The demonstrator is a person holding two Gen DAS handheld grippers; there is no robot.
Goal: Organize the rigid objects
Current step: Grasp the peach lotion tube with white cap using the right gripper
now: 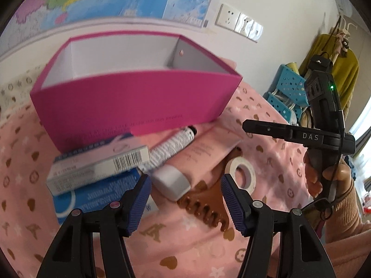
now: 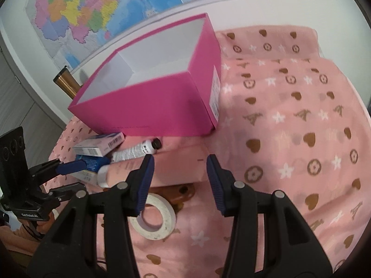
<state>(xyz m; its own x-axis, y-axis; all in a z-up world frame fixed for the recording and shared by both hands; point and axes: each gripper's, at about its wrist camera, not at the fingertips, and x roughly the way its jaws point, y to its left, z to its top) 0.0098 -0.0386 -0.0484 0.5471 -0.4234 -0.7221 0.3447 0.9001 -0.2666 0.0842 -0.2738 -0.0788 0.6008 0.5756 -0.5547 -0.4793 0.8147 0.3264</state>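
Note:
An open magenta box (image 1: 129,99) with a white inside stands on the pink patterned cloth (image 1: 266,157); it also shows in the right wrist view (image 2: 150,108). In front of it lie a small white carton (image 1: 97,166) on a blue carton (image 1: 97,194), a white printed tube (image 1: 171,148), a pink tube (image 1: 199,159) with a white cap, a brown hair claw (image 1: 208,203) and a roll of white tape (image 1: 242,172). My left gripper (image 1: 184,203) is open above the pink tube's cap. My right gripper (image 2: 179,183) is open over the pink tube (image 2: 176,166), with the tape (image 2: 154,217) just below.
A map (image 2: 92,11) hangs on the wall behind the box. A copper cylinder (image 2: 66,82) stands left of the box. Blue perforated baskets (image 1: 287,92) and a yellow garment (image 1: 331,74) are at the right. The right gripper's body (image 1: 324,125) hangs over the cloth's right side.

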